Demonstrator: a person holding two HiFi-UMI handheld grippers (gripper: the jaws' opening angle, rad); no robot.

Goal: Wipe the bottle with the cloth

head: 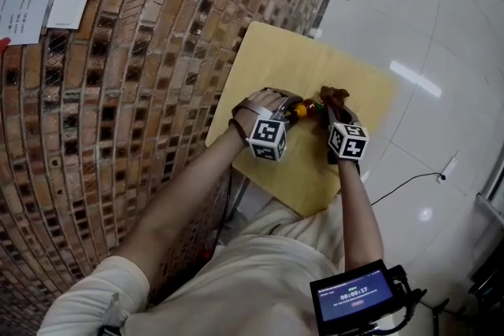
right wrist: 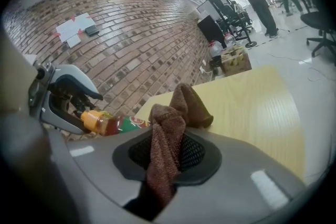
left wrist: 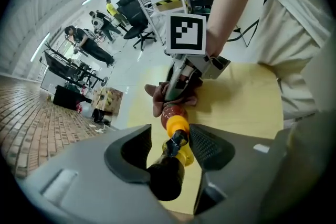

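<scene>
Wiping step in hand: left gripper [left wrist: 170,140] jaws pinch the bottle [left wrist: 171,111] by its cap end, right gripper [right wrist: 167,159] jaws clamp the cloth [right wrist: 182,105] at its body; next move likely calls for rubbing along it

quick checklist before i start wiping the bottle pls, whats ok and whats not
1. Grip on the cloth by the right tongs: ok, clamped.
2. Cap end of the bottle between the left tongs: ok.
3. Firm squeeze by left tongs: cannot tell, a gap shows on one side.
4. Contact of cloth with bottle's far end: ok.
5. Weight of bottle resting on the table: cannot tell.
</scene>
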